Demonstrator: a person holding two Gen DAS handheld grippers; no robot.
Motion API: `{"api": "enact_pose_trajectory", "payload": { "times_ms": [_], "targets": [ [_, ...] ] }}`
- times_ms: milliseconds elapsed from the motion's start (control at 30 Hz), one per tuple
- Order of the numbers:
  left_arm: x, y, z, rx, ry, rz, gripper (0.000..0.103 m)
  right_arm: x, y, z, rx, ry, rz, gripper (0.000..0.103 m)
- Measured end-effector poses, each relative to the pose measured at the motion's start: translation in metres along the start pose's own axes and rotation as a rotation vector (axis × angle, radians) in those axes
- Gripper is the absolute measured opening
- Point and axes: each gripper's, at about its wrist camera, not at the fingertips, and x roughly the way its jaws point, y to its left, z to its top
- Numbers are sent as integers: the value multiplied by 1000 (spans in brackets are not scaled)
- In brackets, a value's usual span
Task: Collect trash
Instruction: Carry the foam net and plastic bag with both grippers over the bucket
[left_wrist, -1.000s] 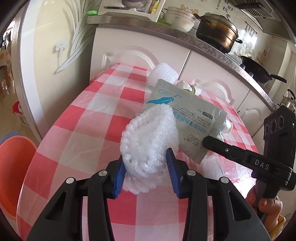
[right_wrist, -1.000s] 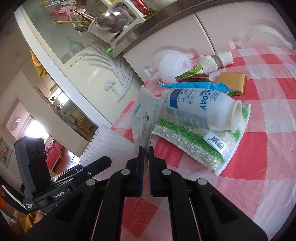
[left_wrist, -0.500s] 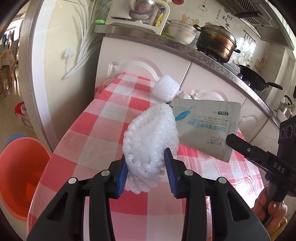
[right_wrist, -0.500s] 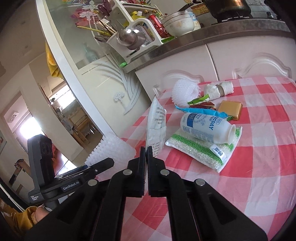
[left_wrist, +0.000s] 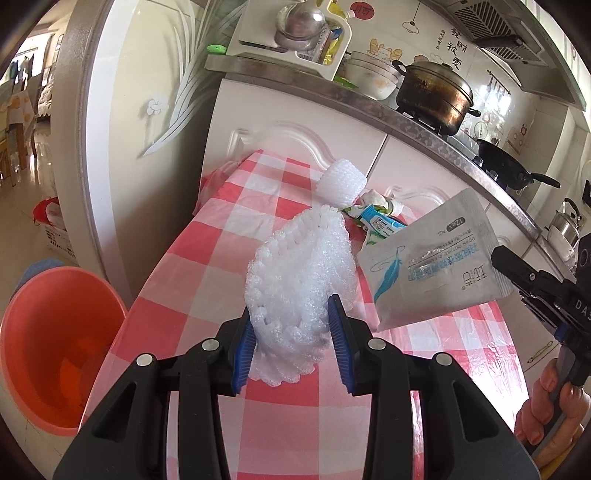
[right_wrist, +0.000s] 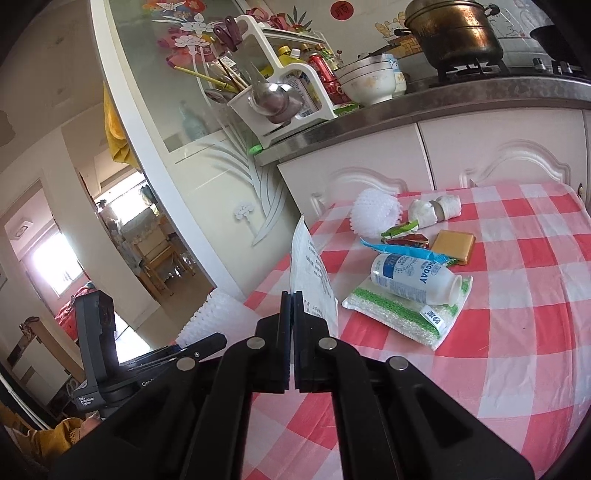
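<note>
Foam net: white and springy, clamped between the blue pads of your left tongs, which have just squeezed a little closer on it; you hold it off the cloth, likely so it can travel to the bin
Wipes sachet: grey foil, pinched by one edge in your right tongs, whose jaws are pressed together on it; it hangs edge-on in the right wrist view, clear of the other litter
Orange bucket: on the floor just beside the near-left corner of the counter, below your left hand; by the look of it, the place where both loads belong
Still on the checked cloth: a second foam net, a white bottle lying on a green-striped pack, a gold packet, wrappers and a paper wad
Why both hands are full: one trip clears two pieces
Watch: the foam is light and could spring free
</note>
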Motion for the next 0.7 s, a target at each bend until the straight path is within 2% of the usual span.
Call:
{"api": "enact_pose_trajectory", "payload": {
  "times_ms": [167,333,500,667,700],
  "targets": [
    [-2,6,-6,-5,14,-8,39,-3,-5,-1,12,23,-27,4],
    [0,12,-10,-18,25,-13,39,14,-12,-7,32,77,-61,20],
    [-1,15,-11,-22,20,-18,39,34,-17,-21,51,93,-74,21],
    [0,19,-13,-32,28,-15,39,55,-19,-21,51,96,-113,21],
    [1,20,-13,-33,30,-15,39,59,-19,-21,52,99,-123,25]
  ]
}}
